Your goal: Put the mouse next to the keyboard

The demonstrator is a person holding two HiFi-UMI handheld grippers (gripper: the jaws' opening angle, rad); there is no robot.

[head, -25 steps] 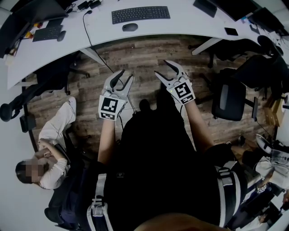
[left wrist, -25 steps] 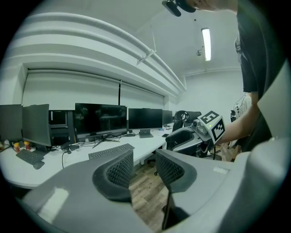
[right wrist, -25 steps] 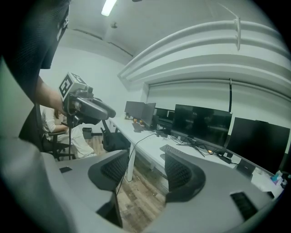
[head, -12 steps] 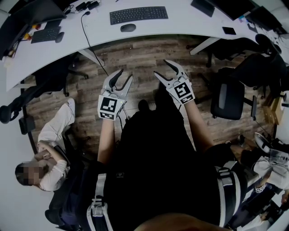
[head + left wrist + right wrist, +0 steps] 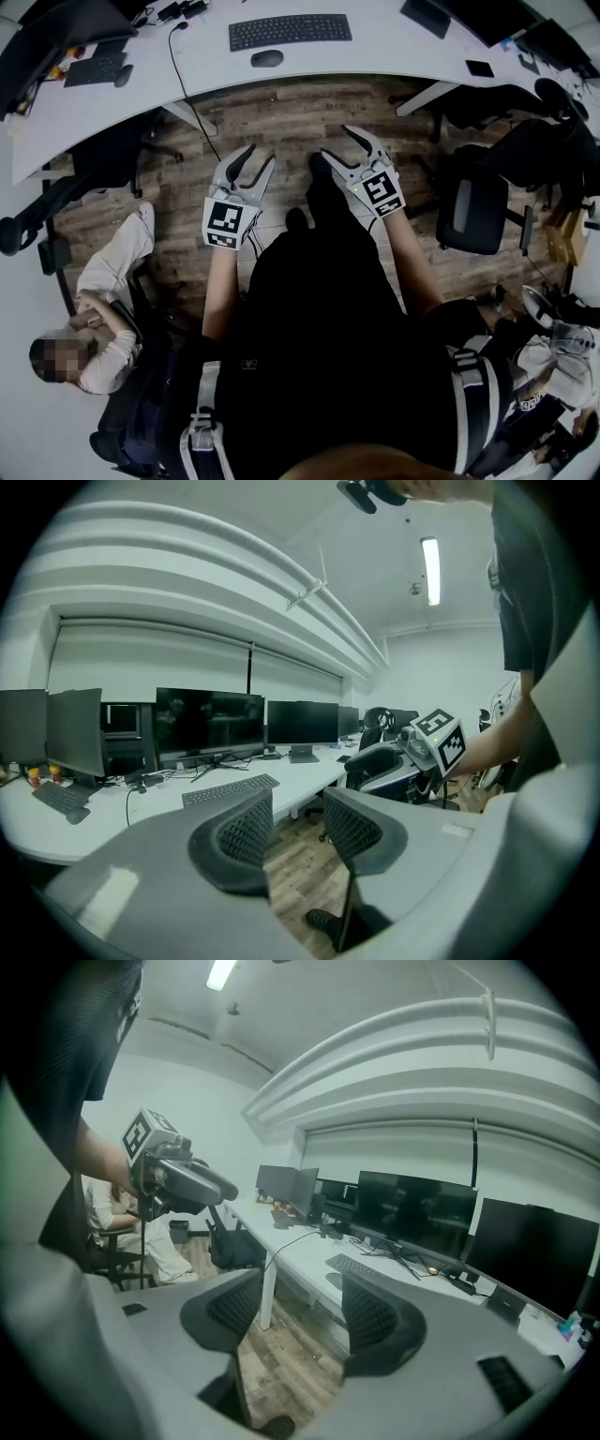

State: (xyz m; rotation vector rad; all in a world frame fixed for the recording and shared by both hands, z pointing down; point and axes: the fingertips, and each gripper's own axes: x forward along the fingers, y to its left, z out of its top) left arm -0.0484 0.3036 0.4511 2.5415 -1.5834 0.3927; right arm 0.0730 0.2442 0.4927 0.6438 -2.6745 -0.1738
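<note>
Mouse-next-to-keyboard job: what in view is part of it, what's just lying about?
Job: mouse, keyboard, white desk, left gripper, right gripper (both open, empty).
Lying about: second keyboard far left, office chair, cable, seated person.

No legible txt, brands or nos. anywhere. Only b/w square code patterns, centre of head view, on left cube (image 5: 225, 223) & right cube (image 5: 381, 193); not letters.

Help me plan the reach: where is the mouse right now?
In the head view, the mouse lies on the white desk at top centre, close to the near edge of the keyboard, toward its left end.
</note>
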